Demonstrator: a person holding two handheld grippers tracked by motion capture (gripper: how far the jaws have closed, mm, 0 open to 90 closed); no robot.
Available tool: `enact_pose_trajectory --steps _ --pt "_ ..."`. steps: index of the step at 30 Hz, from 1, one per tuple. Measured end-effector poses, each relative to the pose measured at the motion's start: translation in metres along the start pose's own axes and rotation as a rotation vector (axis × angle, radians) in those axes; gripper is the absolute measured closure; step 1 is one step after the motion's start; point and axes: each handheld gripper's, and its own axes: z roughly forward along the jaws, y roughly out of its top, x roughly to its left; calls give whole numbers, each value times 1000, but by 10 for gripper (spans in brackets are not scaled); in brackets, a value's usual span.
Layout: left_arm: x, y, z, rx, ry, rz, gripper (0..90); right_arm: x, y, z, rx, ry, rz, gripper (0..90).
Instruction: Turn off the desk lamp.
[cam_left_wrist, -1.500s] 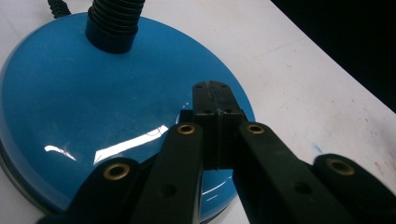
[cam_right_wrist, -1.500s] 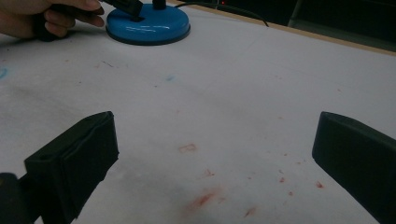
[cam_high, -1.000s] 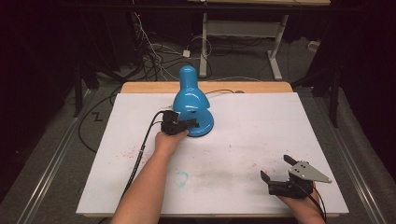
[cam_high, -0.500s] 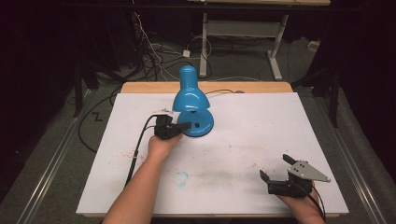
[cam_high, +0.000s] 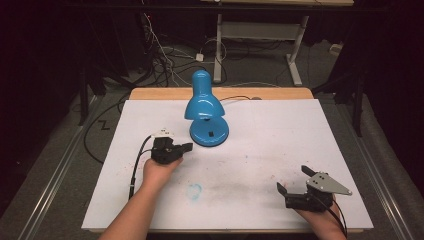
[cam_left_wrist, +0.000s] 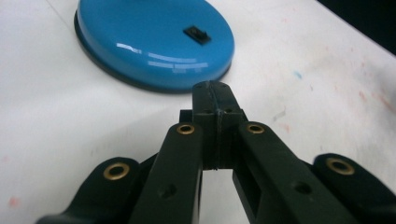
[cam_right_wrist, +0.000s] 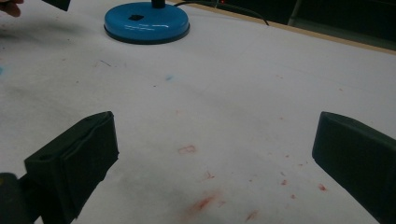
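Left gripper (cam_high: 186, 146) left of centre in high view, jaws pressed together, empty, just short of lamp (cam_high: 206, 112) base. Right gripper (cam_high: 295, 180) lower right, jaws wide apart, empty. Lamp upright, upper centre of table (cam_high: 280, 135), switch (cam_left_wrist: 196, 33) facing near side.

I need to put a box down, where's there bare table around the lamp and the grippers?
Bare white table between the lamp and the right gripper, and along the right edge. Tightest at the lamp base, with the shut left gripper just short of it.
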Motion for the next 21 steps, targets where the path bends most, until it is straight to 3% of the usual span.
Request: enact_pose_trajectory --steps 12,16,21 --pt "-29 -47 -47 -6 73 52 883 0 0 -5 -10 -9 3 13" --pt "-36 -62 -58 7 147 102 882 0 0 -6 -15 -11 2 13" --pt "-28 -65 -61 16 126 66 881 1 0 -4 -8 -16 4 13"
